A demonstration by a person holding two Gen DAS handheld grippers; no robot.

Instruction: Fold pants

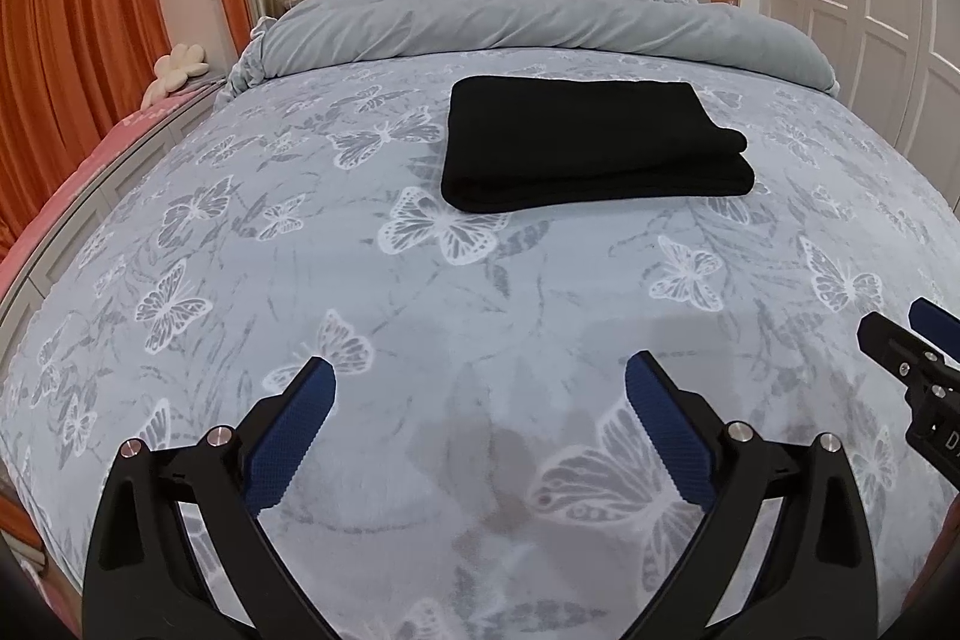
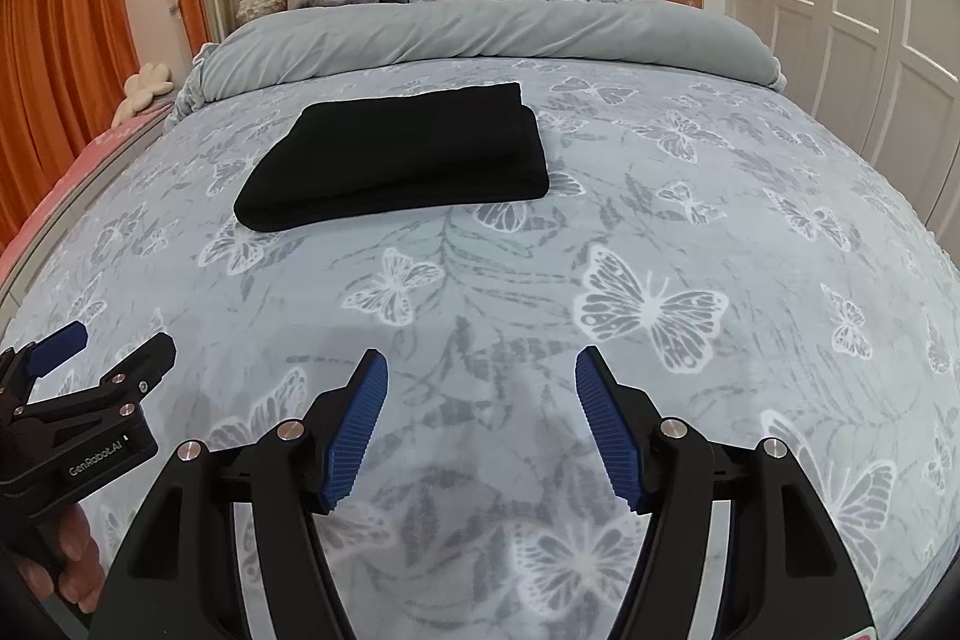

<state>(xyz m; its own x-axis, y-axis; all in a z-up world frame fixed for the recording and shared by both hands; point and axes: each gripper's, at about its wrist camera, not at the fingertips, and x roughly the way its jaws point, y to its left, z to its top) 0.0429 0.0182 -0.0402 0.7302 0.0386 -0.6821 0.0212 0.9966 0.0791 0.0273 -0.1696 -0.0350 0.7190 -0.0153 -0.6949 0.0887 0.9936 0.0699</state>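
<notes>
Hand-held grippers, left point(image 1: 480, 382) and right point(image 2: 482, 370), level above bedspread point(image 1: 420, 316), jaws wide, empty; folded pants point(image 1: 588, 142) beyond.

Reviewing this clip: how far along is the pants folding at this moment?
Done: the black pants lie on the butterfly bedspread as a compact, layered rectangle. In hand: nothing; the left gripper and right gripper are both open, empty and apart from the pants. Left: apparently nothing, unless the slightly uneven right-hand edges need tidying.

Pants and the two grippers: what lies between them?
Only butterfly bedspread. Both wrist views show nothing else between the folded pants, the open left gripper and open right gripper.
</notes>
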